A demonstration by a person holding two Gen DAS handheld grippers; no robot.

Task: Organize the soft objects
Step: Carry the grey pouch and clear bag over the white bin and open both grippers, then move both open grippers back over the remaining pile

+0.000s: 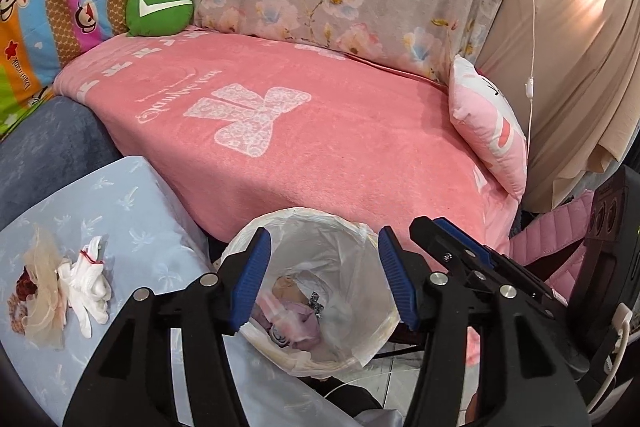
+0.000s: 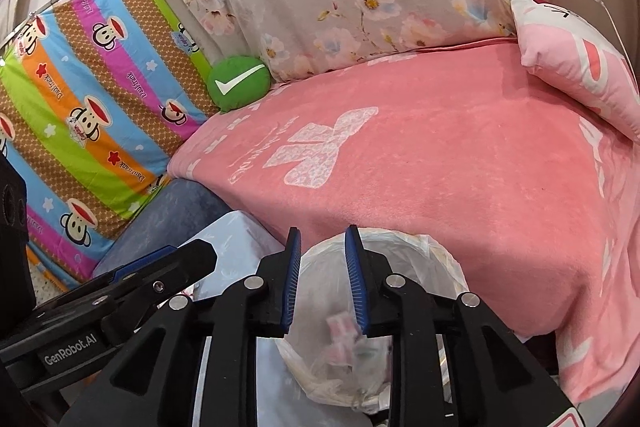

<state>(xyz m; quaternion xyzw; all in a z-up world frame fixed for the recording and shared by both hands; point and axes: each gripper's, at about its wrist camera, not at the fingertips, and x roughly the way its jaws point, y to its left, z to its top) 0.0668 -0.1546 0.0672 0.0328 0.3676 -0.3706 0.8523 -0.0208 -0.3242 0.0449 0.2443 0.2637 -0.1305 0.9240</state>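
A bin lined with a white plastic bag stands against the front of the pink-blanketed bed. Pink and white soft items lie at its bottom. My left gripper hangs over the bin mouth, open, with nothing between its blue pads. My right gripper is over the same bin, open by a narrow gap with nothing between the pads. Below it a blurred pink-white piece shows inside the bag. A white glove bundle and a beige tulle piece lie on a light blue cushion.
A green round cushion with a white tick leans at the back left of the bed. A pink cat pillow stands at the right end. The pink blanket covers the seat. A white cable hangs at the right.
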